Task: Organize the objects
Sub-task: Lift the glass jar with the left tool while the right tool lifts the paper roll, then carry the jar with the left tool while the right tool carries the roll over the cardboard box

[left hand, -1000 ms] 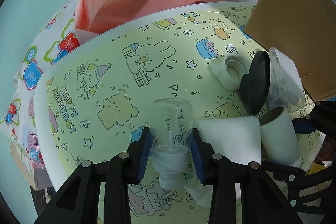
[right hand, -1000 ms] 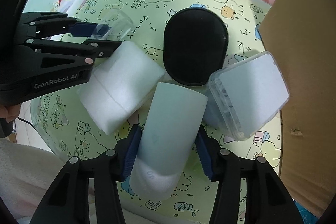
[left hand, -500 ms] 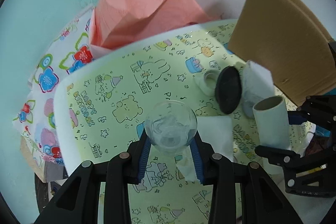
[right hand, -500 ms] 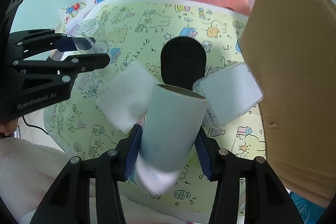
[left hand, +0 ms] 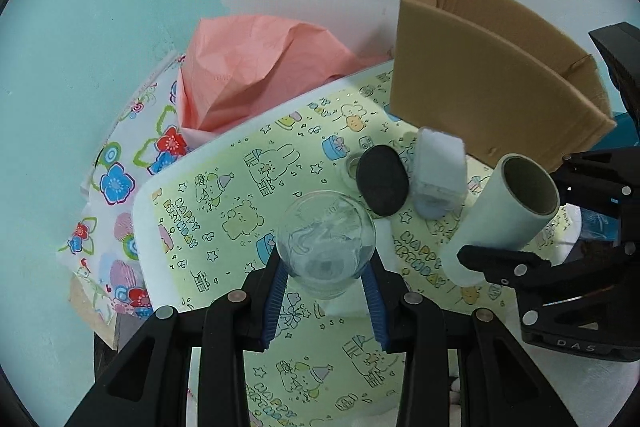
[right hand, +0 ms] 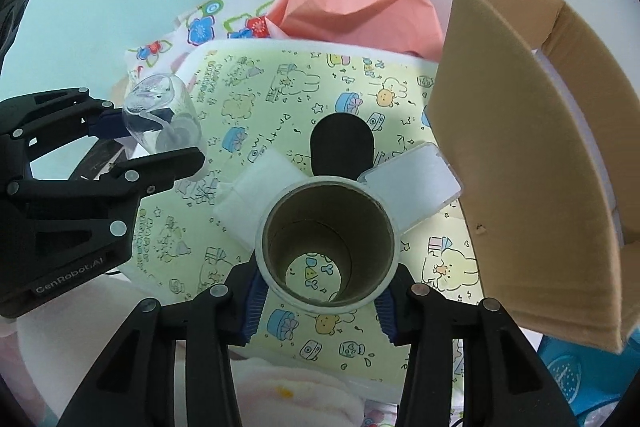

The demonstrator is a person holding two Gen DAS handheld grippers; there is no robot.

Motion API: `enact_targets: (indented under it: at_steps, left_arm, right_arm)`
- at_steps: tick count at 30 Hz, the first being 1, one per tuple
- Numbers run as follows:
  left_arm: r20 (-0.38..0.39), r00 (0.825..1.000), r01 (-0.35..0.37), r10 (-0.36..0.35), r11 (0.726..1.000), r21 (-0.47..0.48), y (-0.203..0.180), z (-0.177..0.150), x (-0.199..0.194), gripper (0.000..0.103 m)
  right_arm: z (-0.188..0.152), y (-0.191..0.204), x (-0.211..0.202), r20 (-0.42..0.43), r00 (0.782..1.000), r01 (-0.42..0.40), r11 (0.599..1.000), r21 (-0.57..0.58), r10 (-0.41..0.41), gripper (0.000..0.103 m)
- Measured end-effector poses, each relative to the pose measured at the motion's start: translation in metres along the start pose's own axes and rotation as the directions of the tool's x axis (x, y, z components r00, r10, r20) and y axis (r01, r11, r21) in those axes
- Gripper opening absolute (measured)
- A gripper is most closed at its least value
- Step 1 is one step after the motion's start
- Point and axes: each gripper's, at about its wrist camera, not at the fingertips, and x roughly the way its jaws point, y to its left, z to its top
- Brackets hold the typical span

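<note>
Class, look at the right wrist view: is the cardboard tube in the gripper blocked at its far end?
No: through the cardboard tube you see the patterned table cover below.

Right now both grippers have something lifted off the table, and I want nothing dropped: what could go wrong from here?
1. The right gripper pinches the hollow cardboard tube while its jaws are closing; the thin wall may crush or slip.
2. The left gripper grips a smooth, rounded clear bottle; it might squirt out.
3. The cardboard box wall rises close by; the tube could clip its edge going in.
</note>
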Motion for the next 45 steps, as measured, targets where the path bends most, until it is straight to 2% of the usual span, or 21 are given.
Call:
enact_targets:
  at_steps: [15, 26, 45]
  left_arm:
    - [0.037, 0.999, -0.027, 0.027, 1.000, -0.016, -0.034, 0.002, -0.048, 0.037]
    - [0.049, 0.998, -0.034, 0.035, 0.999, -0.023, -0.052, 0.013, -0.069, 0.037]
    - [0.092, 0.994, -0.052, 0.054, 0.998, -0.023, -0.081, 0.066, -0.090, 0.037]
  right_arm:
    - [-0.011, -0.002, -0.063, 0.091, 0.995, 0.045, 0.999, -0.026, -0.042, 0.049]
    - [-0.013, -0.011, -0.087, 0.128, 0.991, 0.049, 0.998, -0.029, -0.044, 0.049]
    - [-0.002, -0.054, -0.123, 0.184, 0.982, 0.062, 0.997, -0.037, -0.054, 0.049]
